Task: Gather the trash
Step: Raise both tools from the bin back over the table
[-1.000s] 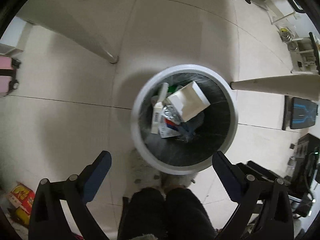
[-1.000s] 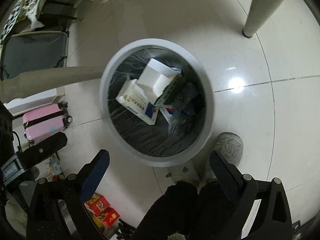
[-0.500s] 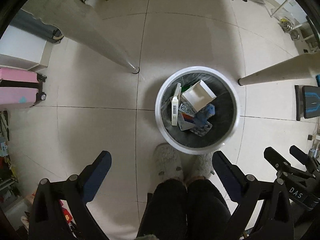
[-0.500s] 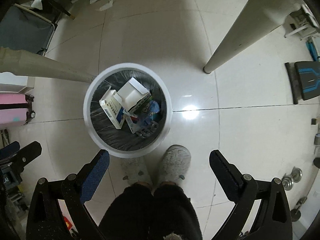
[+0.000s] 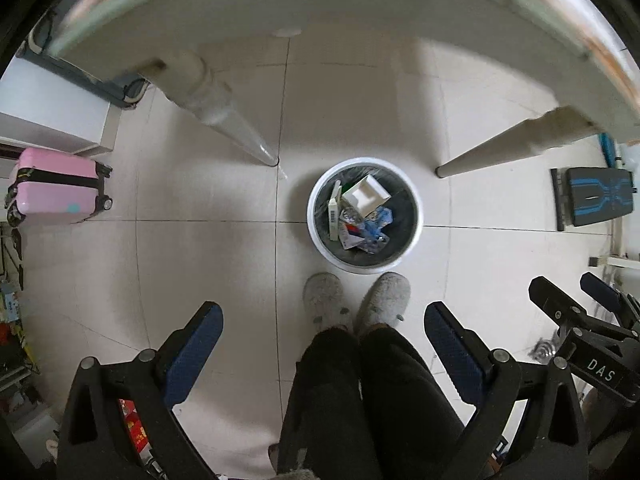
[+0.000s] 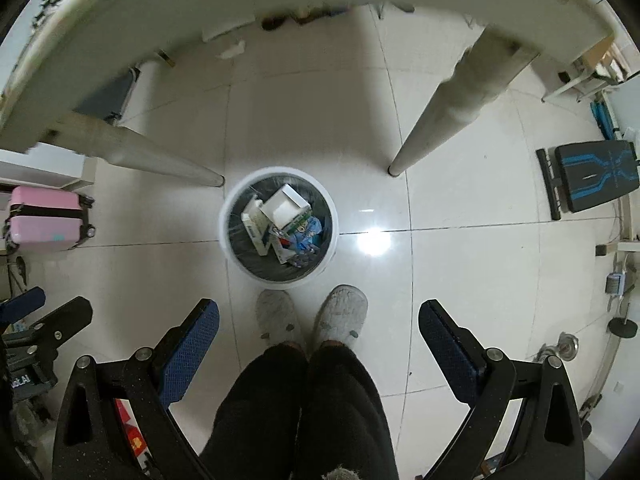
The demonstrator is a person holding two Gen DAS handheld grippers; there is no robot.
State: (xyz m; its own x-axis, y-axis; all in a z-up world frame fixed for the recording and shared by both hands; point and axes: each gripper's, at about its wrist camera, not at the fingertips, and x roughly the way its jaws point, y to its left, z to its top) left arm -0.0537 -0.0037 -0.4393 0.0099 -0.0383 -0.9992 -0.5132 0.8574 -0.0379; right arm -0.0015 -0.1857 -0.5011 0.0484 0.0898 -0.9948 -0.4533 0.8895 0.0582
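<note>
Both hand-held grippers, left (image 5: pixel 322 338) and right (image 6: pixel 318 334), are released and empty. Bin (image 5: pixel 416 216) of trash (image 5: pixel 362 216) stands at 12 o'clock before the slippers (image 5: pixel 326 304), under the worktop (image 5: pixel 320 4). Advise rising clear of the worktop edge.

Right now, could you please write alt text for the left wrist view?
A round white trash bin holding cardboard boxes and wrappers stands on the pale tiled floor before grey slippers, framed by the open, empty left gripper.
</note>
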